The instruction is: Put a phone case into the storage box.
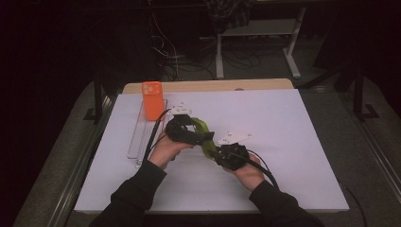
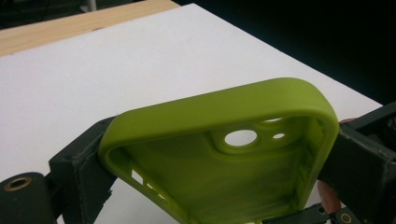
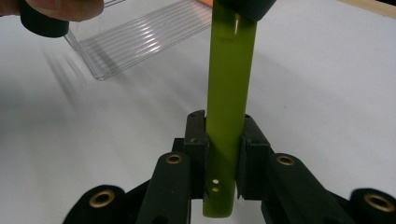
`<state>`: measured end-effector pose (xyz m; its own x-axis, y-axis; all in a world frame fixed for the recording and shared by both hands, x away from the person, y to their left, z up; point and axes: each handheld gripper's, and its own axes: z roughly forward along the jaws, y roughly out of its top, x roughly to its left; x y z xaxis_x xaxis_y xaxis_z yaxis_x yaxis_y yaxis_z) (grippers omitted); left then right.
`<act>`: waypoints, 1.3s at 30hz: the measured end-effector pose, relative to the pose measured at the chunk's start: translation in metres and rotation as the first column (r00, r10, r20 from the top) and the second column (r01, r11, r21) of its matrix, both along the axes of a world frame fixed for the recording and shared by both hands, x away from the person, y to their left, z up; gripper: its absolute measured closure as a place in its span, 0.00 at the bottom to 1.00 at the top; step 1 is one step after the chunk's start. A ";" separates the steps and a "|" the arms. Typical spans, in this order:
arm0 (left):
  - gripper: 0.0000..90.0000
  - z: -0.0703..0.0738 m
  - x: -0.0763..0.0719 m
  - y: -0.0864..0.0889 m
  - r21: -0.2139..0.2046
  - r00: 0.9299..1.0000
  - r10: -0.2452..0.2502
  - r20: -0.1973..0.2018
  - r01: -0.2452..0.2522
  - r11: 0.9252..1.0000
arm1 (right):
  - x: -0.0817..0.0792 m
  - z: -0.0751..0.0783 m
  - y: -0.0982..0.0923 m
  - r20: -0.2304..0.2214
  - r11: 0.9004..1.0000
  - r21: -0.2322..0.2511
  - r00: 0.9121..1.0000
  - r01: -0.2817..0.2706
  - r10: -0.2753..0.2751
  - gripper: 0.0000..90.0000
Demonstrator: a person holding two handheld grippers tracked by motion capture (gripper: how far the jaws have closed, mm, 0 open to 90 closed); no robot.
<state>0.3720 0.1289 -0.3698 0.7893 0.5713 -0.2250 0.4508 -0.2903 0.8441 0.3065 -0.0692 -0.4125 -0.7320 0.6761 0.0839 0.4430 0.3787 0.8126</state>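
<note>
The green phone case (image 3: 229, 93) sat edge-on between the right gripper (image 3: 224, 140) jaws, clamped narrow. The left gripper (image 2: 219, 158) spanned its width, jaws wide, pads at both edges.

Green phone case (image 2: 219, 154): soft-looking rubbery plastic, matt, smooth, faint sheen along rim. Orange phone case (image 1: 152, 100) at bench far-left: same matt plastic look. Tray (image 3: 140, 39) beneath it: clear hard plastic, ribbed, glossy glints. Bench (image 1: 283, 142): white matt sheet, paper-smooth; bare pale wood strip along far edge. Right hand-held gripper (image 3: 225, 156): black matt plastic, slightly rough, brass-coloured metal inserts. Sleeve (image 1: 137, 191): dark cloth.
</note>
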 end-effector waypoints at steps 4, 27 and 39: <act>0.09 0.001 0.000 -0.001 0.017 1.000 -0.009 0.011 0.008 1.000 | 0.000 -0.002 0.001 -0.003 1.000 -0.019 1.000 -0.004 0.004 0.83; 0.15 0.020 0.002 0.005 -0.006 0.999 0.011 0.045 -0.010 1.000 | 0.003 -0.004 -0.018 -0.053 0.998 -0.063 0.998 -0.017 0.014 0.38; 0.15 0.039 0.010 0.013 0.012 0.997 0.036 0.063 -0.037 0.999 | 0.001 -0.010 -0.057 -0.057 0.998 -0.053 0.998 -0.029 0.026 0.02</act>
